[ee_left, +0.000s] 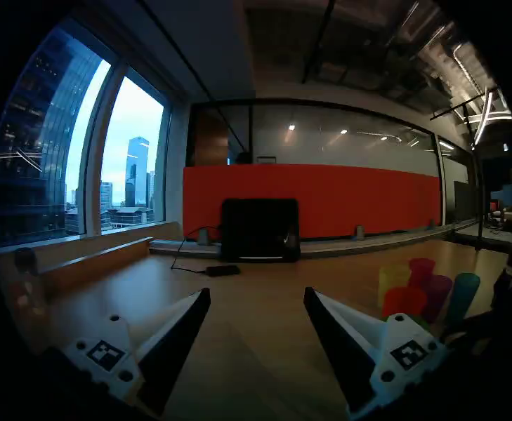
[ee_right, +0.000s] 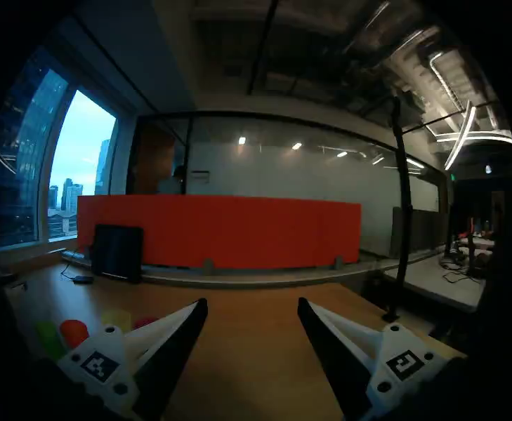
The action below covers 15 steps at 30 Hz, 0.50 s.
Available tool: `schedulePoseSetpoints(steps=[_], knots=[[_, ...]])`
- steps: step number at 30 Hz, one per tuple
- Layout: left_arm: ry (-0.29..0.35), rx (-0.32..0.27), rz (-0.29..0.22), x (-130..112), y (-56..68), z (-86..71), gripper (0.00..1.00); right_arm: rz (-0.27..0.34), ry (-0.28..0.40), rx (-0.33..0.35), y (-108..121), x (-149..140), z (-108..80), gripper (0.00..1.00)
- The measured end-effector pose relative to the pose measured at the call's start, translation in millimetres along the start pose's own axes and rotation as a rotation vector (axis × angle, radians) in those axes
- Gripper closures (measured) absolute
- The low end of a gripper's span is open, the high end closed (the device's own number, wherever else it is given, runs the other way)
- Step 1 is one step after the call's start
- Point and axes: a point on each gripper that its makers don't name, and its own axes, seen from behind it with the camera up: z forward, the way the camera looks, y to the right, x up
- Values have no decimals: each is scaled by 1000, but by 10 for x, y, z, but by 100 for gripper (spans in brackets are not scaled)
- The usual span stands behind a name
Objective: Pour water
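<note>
Two pairs of jaws, and both stand wide apart with nothing between them. On my left gripper [ee_left: 256,295] the gap frames bare wooden table [ee_left: 256,337]. The coloured cups [ee_left: 418,289], yellow, orange, pink and teal among them, stand bunched together at about four o'clock in the left gripper view. They are just outside the right-hand finger and partly hidden behind it; I cannot tell whether any touches it. Straight ahead at twelve o'clock, well beyond the fingertips, a black screen [ee_left: 259,230] leans at the table's far edge, with an orange partition [ee_left: 368,200] behind it and a window [ee_left: 133,168] at nine to ten o'clock.

On my right gripper [ee_right: 251,303] the gap again shows bare table. In the right gripper view the cups [ee_right: 74,330] sit at eight o'clock, just beyond the left-hand finger, their lower parts hidden behind it. I see the screen near nine o'clock, farther back.
</note>
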Motion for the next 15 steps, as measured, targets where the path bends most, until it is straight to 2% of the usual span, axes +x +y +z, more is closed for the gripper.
schedulePoseSetpoints(steps=[15], knots=[[-3,-7,2,-16,23,-3,1,3,28,12,49,35,-30,1]])
